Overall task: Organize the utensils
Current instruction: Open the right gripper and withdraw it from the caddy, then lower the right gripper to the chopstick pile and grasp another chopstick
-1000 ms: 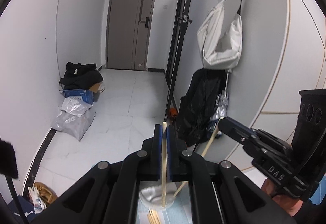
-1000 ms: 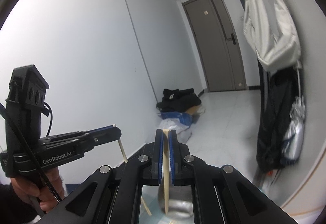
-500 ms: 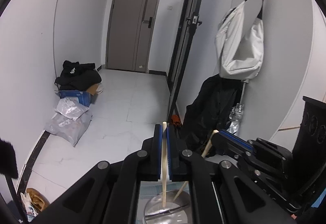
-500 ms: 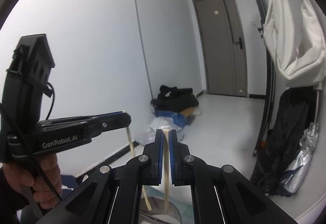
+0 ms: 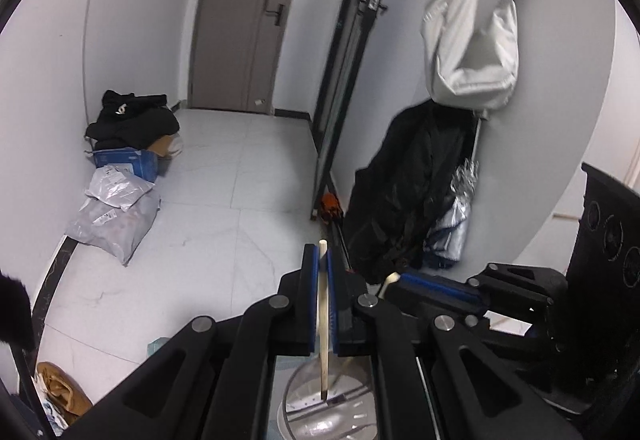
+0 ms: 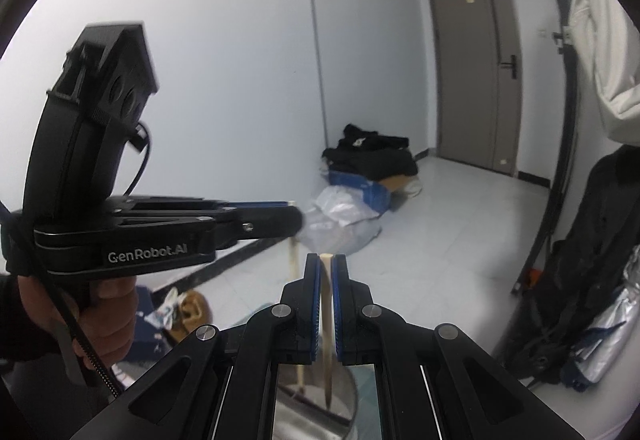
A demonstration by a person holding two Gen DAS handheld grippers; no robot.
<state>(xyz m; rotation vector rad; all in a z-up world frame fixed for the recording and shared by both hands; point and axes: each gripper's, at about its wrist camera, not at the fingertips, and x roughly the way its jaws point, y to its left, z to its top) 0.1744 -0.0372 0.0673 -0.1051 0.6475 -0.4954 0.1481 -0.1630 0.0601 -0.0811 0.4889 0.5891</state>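
Each gripper holds one pale wooden chopstick upright. In the left wrist view my left gripper [image 5: 322,260] is shut on a chopstick [image 5: 323,324], whose lower tip hangs inside a perforated steel utensil holder [image 5: 320,412] below. The right gripper [image 5: 394,278] comes in from the right with its own chopstick angled into the same holder. In the right wrist view my right gripper [image 6: 326,266] is shut on a chopstick [image 6: 327,328], its tip inside the steel holder [image 6: 316,408]. The left gripper [image 6: 294,218] reaches in from the left, held by a hand [image 6: 100,324], its chopstick [image 6: 296,280] also dipping into the holder.
A hallway lies ahead with a grey door [image 5: 244,12]. Black clothes on a blue box [image 5: 128,156] and plastic parcels [image 5: 116,216] sit by the left wall. A white bag [image 5: 472,40] and a dark coat [image 5: 412,192] hang on the right.
Both grippers have sunk towards the steel holder with their chopsticks. The chopstick tips now reach deeper into it, and the two grippers stand closer together.
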